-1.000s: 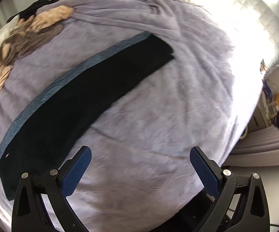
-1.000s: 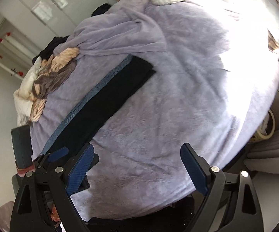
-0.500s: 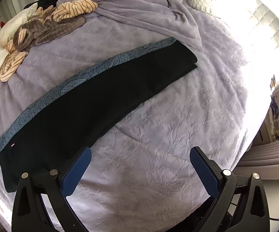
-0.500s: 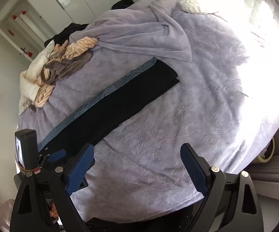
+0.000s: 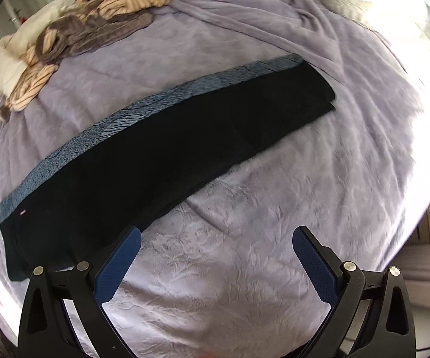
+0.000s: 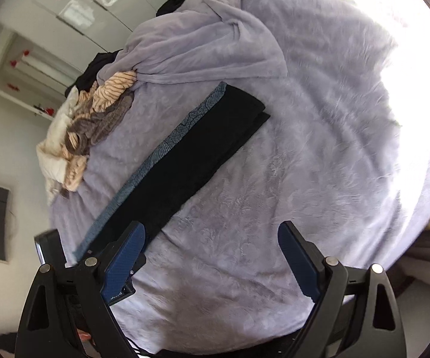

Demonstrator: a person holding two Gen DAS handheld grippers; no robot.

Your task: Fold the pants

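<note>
A: How do the jaws of the left gripper (image 5: 216, 264) stand?

B: Spread wide, nothing between them but bare bedspread (image 5: 244, 268). The blue pads (image 5: 116, 265) face each other across the gap, above the cloth as far as one can tell.

A: And the pants (image 5: 167, 149)?

B: Flat on the bedspread, one long black strip with the legs laid one over the other. The strip runs from just beyond the left finger's tip, up and away to the right, ahead of the jaws. A blue patterned band (image 5: 143, 113) runs along its far edge. The near end lies left of the left finger, part hidden behind it; the far end shows two layers slightly out of line.

A: The right gripper (image 6: 212, 256)?

B: Also spread, holding nothing. In its view the pants (image 6: 191, 155) start behind the left fingertip and stretch ahead, up and to the right. The right finger is well apart from them, over plain bedspread (image 6: 304, 164).

A: Anything else ahead?

B: Beyond the pants, to the left, a heap of clothes (image 5: 74, 41), striped tan and grey, with something white beside it. Straight ahead past the far end, a rumpled lilac blanket (image 5: 259, 9). In the right view, part of the other gripper's body shows behind the left finger.
</note>
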